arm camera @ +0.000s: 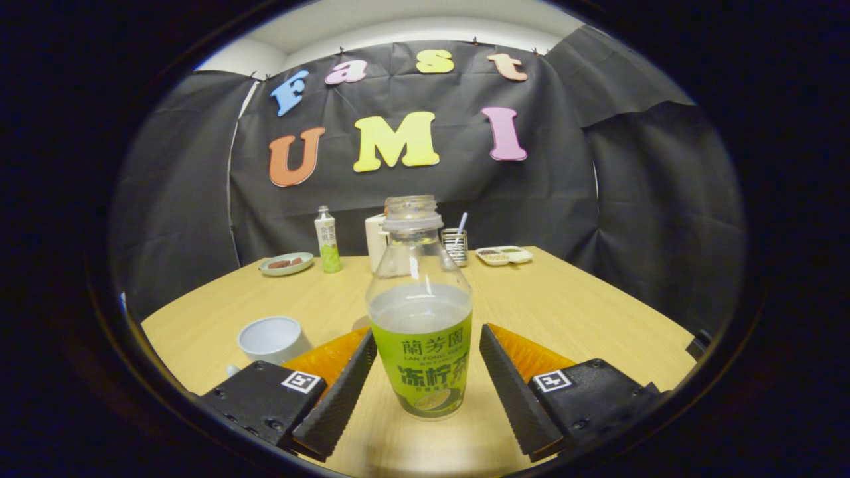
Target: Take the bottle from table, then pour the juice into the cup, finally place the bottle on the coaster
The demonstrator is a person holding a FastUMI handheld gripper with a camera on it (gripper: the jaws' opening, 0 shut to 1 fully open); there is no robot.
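Clear plastic with a green label, the bottle (420, 312) stands upright and uncapped on the wooden table (584, 318), at the lower centre of the frame. It is partly filled with pale liquid. The gripper (425, 382) is spread open: its two ribbed black fingers (335, 395) flank the bottle's lower half, the left finger just beside the label, the right finger a little apart from it. Whether the left finger touches the bottle cannot be told.

A white cup (272, 340) stands on the table at the lower left, beside the left finger.

Along the far edge of the table, mid-frame, stand:
- a plate (286, 263) holding brown pieces, left;
- a second small bottle (327, 240) with a green label, upright;
- a white container (376, 240) behind the main bottle;
- a metal holder (455, 245);
- a divided tray (504, 255), right.
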